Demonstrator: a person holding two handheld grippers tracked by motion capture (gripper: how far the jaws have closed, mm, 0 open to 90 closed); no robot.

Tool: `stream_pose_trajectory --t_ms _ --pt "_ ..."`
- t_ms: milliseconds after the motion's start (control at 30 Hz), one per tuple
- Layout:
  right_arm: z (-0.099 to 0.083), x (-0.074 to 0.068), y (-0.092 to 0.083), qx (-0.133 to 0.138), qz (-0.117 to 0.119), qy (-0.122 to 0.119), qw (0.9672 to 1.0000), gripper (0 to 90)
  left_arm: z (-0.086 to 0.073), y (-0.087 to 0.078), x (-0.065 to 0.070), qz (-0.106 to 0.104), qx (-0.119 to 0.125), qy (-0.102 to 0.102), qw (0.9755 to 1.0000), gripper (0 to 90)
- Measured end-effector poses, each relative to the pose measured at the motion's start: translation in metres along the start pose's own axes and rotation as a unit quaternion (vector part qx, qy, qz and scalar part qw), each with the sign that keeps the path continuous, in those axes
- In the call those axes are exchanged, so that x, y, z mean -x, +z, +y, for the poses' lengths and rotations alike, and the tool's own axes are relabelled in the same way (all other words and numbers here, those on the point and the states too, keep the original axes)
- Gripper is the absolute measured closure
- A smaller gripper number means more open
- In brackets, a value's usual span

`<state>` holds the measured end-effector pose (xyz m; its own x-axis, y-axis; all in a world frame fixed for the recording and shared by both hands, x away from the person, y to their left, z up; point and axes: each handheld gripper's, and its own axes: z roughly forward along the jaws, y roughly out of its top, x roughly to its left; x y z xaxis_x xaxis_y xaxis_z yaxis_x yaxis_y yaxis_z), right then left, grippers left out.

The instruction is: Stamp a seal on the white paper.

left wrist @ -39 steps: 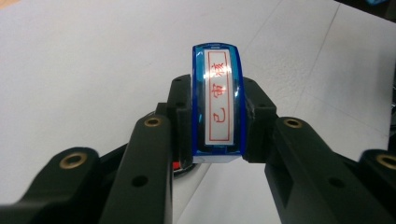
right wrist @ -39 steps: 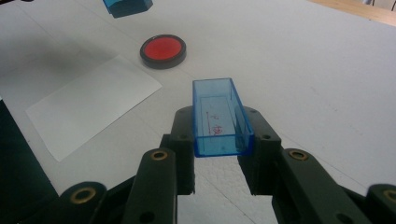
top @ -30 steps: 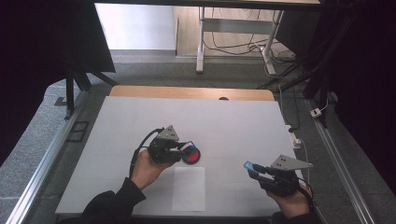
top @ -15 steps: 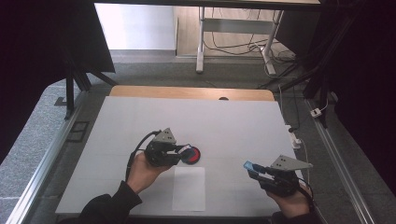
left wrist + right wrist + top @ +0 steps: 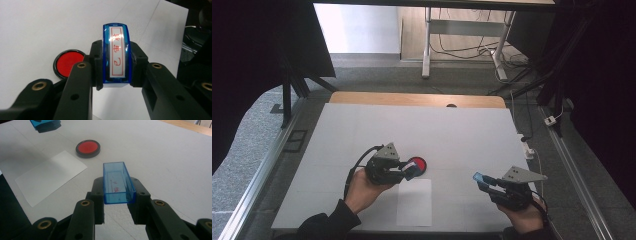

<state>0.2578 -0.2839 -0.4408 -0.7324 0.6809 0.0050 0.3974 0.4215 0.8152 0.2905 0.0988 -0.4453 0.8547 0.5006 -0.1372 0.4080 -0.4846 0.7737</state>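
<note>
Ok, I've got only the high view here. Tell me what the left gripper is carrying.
Observer: The left gripper is shut on a blue stamp; red characters show on its white face.
Operator: Now the right one.
Observer: The right gripper is shut on a clear blue cap, hollow, open end up.
Operator: Check the ink pad.
Observer: The ink pad is uncovered, red inside a black rim, beside the paper sheet and apart from it.

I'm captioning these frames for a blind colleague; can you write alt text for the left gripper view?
The left gripper is shut on a blue stamp with red characters on its white face. A round red ink pad lies to its left on the white table.
</note>
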Motion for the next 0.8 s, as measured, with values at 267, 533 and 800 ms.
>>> stream_pose_trajectory --t_ms 267,533,800 --pt "0.0 0.0 0.0 0.002 0.001 0.003 1.0 69.1 -0.005 0.003 0.008 -0.006 -0.011 0.001 0.9999 69.5" --pt "0.0 -0.001 0.0 0.0 -0.001 0.001 1.0 69.1 -0.009 0.005 0.015 -0.01 -0.025 -0.004 0.9996 69.5" --pt "0.0 -0.001 0.0 0.001 0.001 0.001 1.0 69.1 -0.015 0.01 0.02 -0.01 -0.041 -0.002 0.9991 69.5"
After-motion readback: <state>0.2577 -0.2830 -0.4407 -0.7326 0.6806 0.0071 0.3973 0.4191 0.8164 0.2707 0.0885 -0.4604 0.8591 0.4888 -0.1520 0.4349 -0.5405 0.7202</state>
